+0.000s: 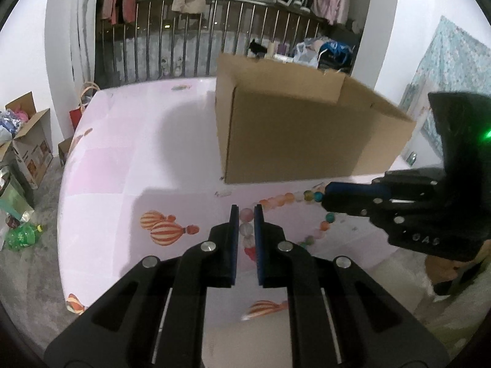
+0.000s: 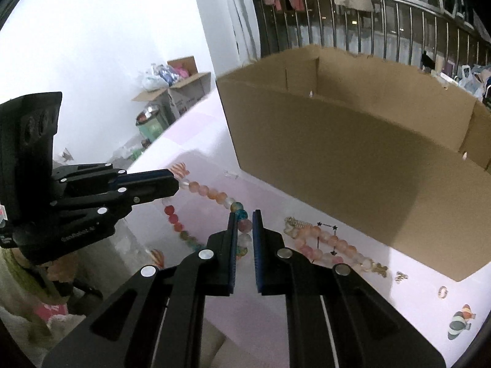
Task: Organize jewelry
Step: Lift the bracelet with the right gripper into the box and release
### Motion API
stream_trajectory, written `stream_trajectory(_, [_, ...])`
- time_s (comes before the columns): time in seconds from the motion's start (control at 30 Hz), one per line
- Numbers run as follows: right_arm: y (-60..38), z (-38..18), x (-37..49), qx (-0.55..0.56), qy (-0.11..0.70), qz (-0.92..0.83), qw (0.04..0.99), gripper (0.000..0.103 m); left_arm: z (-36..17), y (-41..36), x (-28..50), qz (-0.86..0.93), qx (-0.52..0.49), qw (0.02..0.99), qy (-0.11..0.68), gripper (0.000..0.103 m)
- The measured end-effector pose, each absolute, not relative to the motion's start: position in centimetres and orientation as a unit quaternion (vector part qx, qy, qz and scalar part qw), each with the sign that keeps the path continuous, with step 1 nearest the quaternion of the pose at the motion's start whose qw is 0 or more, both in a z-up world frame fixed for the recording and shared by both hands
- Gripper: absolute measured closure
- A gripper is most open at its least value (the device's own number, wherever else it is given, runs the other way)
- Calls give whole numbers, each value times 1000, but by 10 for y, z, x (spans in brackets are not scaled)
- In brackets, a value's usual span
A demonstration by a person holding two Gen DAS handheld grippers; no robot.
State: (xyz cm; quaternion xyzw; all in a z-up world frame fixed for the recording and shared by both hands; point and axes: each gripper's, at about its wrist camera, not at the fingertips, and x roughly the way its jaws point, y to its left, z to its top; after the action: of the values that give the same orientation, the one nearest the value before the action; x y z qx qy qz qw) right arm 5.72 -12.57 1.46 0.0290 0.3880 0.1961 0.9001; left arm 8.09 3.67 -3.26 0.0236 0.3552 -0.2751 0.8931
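The table (image 1: 122, 168), under its pink balloon-print cloth, takes up most of what I see, and the open box (image 2: 353, 159) stands at its far side, well within reach. I judge the box is where the jewelry is meant to end up, which is why I have it set so close behind the pieces.

In front of the box lies the long necklace (image 2: 211, 194) of pink, orange and blue-green beads. I hold it at two places at once: my left gripper (image 1: 246, 214) is clamped on a run of pale pink beads, and my right gripper (image 2: 244, 225) is clamped on the strand near the blue-green ones. Both pairs of jaws stand nearly together with beads pinched between the pads. Holding it at two points keeps the strand spread between my hands, so it should not bunch or tangle when it goes over the box wall. That is my reading, not something I can prove here.

Just right of my right gripper a shorter bracelet (image 2: 331, 243) of pink beads lies on the cloth, near the box's front wall. Beside it sit a small gold charm (image 2: 400, 276) and a ring (image 2: 442, 292), both untouched and apart from each other. These smaller pieces are left for later, I would guess.
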Motion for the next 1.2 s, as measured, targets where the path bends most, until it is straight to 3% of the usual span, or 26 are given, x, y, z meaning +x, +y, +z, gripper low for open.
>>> stream_trajectory(0.27, [-151, 81, 49, 38, 308, 194, 931, 93, 54, 17, 73, -327, 34, 906, 266, 95])
stream_trajectory(0.5, [-189, 134, 87, 53, 268, 169, 947, 93, 113, -24, 118, -352, 50, 911, 210, 95])
stream_trajectory(0.77, [-212, 107, 148, 93, 354, 170, 915, 93, 82, -58, 190, -334, 60, 891, 302, 95])
stream_trajectory(1.2, [-199, 42, 204, 110, 501, 158, 844, 92, 24, -73, 235, -294, 96, 862, 401, 94])
